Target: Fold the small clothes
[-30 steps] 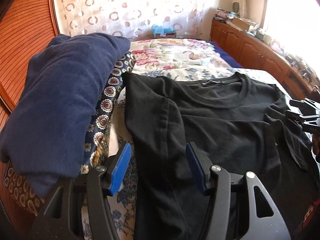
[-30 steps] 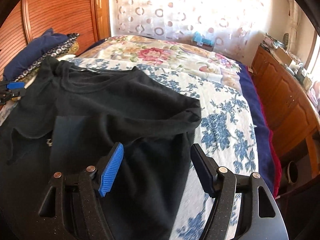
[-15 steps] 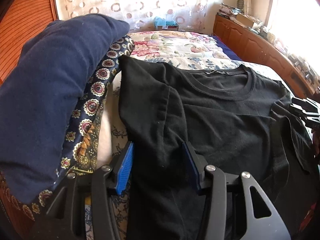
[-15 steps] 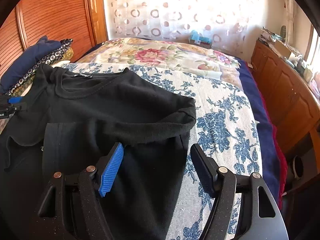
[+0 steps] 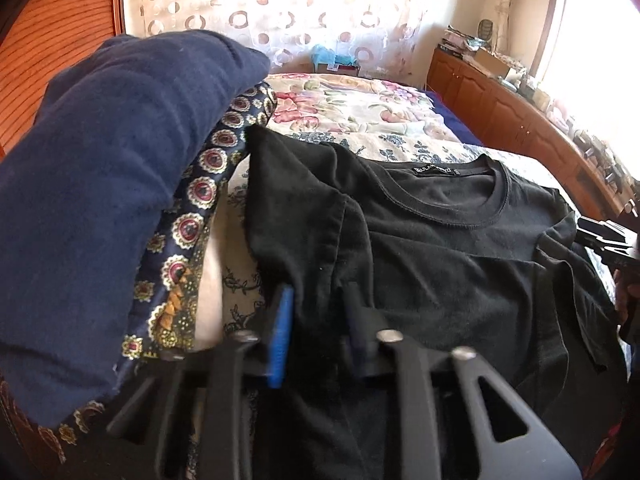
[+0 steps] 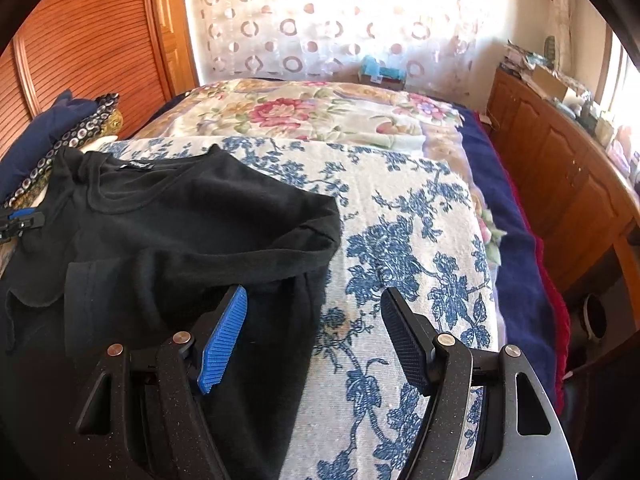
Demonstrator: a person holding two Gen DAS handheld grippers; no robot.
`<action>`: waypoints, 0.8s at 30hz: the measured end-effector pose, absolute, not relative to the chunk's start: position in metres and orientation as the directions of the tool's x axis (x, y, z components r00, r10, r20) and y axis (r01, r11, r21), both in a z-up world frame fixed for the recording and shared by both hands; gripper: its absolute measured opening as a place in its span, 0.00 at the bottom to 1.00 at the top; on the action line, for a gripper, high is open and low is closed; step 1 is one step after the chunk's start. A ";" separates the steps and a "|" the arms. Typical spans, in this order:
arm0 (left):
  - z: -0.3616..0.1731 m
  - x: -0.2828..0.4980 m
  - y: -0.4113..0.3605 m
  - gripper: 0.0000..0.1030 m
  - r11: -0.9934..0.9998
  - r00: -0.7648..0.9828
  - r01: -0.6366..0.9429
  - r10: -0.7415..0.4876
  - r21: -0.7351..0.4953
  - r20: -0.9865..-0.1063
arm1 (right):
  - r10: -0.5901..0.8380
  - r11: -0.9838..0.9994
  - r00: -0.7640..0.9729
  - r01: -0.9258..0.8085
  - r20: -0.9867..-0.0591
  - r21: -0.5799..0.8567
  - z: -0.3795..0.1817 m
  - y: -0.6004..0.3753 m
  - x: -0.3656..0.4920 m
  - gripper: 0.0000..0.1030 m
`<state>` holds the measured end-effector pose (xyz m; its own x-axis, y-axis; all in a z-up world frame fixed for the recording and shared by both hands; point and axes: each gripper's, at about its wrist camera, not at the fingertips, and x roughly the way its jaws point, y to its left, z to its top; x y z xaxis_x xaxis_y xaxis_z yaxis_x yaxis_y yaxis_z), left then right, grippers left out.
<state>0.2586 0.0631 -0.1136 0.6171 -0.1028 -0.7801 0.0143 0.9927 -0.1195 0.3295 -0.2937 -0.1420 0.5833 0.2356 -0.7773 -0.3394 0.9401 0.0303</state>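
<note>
Floral-covered bed (image 6: pixel 400 208) carrying black T-shirt (image 5: pixel 440 240), collar toward 12 o'clock. Left tongs (image 5: pixel 316 332) pinched on sleeve fold at 6 o'clock. Right tongs (image 6: pixel 316 336) wide apart, holding nothing, over hem edge.

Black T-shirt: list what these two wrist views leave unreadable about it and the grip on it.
- black T-shirt: hem cut off by the bottom edge in both views, behind gripper bodies.
- left gripper: motion-blurred; fabric lies between the fingers, actual pinch unclear.
- neck label: lettering too small to read.
- right gripper: open; contact with the cloth beneath indeterminable.
</note>
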 end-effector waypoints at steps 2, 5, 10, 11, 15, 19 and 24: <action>-0.113 0.258 0.066 0.17 0.993 0.619 0.015 -0.100 -0.115 -0.779 | 0.241 0.941 0.573 -0.334 -0.783 0.046 -0.144 -0.296 0.333 0.69; -0.114 0.260 0.067 0.17 0.993 0.613 0.006 -0.098 -0.120 -0.784 | 0.249 0.941 0.570 -0.333 -0.783 0.056 -0.144 -0.296 0.338 0.69; -0.115 0.260 0.066 0.17 0.994 0.613 0.010 -0.095 -0.112 -0.784 | 0.245 0.936 0.561 -0.350 -0.791 0.041 -0.143 -0.287 0.345 0.69; -0.116 0.259 0.066 0.17 0.994 0.615 0.013 -0.096 -0.111 -0.783 | 0.245 0.933 0.560 -0.358 -0.792 0.036 -0.144 -0.284 0.345 0.69; -0.115 0.257 0.063 0.06 0.995 0.624 0.032 -0.093 -0.094 -0.776 | 0.269 0.911 0.553 -0.413 -0.788 0.022 -0.143 -0.271 0.346 0.42; -0.097 0.243 0.058 0.03 0.992 0.680 0.063 -0.125 -0.112 -0.723 | 0.324 0.884 0.532 -0.465 -0.782 0.051 -0.137 -0.261 0.345 0.07; -0.053 0.204 0.055 0.02 0.985 0.751 0.113 -0.169 -0.128 -0.638 | 0.382 0.877 0.611 -0.476 -0.694 0.064 -0.093 -0.261 0.307 0.05</action>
